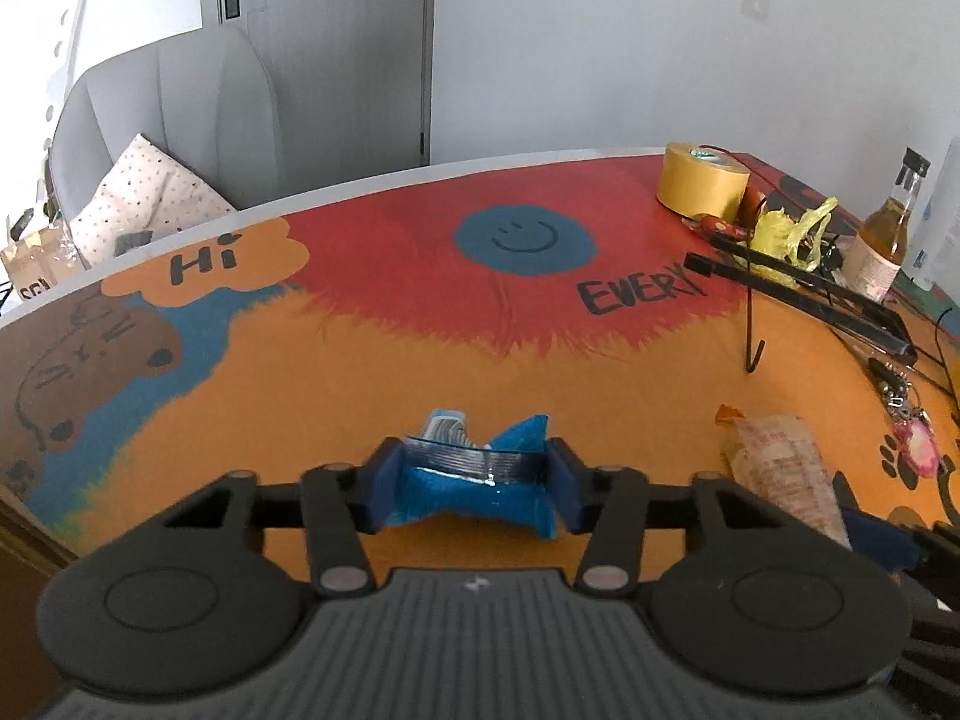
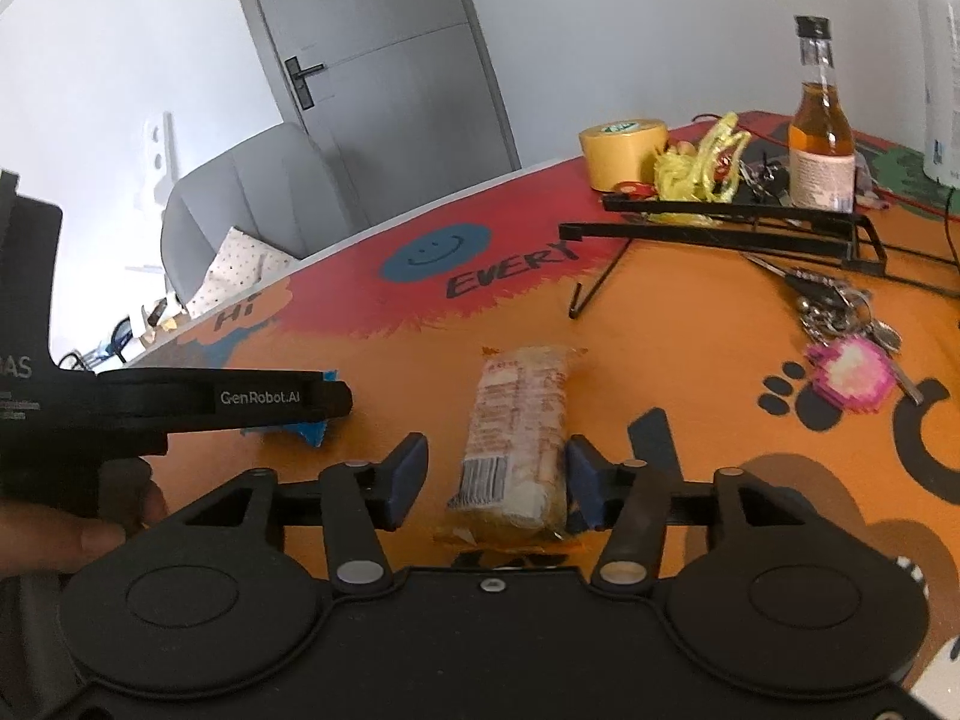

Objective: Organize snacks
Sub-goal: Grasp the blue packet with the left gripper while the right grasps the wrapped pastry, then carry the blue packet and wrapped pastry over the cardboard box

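A blue snack packet [image 1: 474, 492] sits pinched between the blue pads of my left gripper [image 1: 474, 483], low over the orange mat; it also shows behind the left gripper's finger in the right wrist view [image 2: 312, 429]. A clear-wrapped biscuit packet [image 2: 519, 438] lies on the mat between the fingers of my right gripper [image 2: 495, 474], which is open, its right pad touching the wrapper and its left pad apart. The biscuit packet shows in the left wrist view [image 1: 786, 468] to the right.
A colourful mat [image 1: 420, 324] covers the table. At the back right stand a yellow tape roll [image 1: 702, 180], a glass bottle [image 2: 822, 120], yellow plastic [image 2: 702, 168], a black folding stand [image 2: 738, 222], and keys with a pink charm [image 2: 846, 360]. A grey chair [image 1: 168, 120] stands beyond the table.
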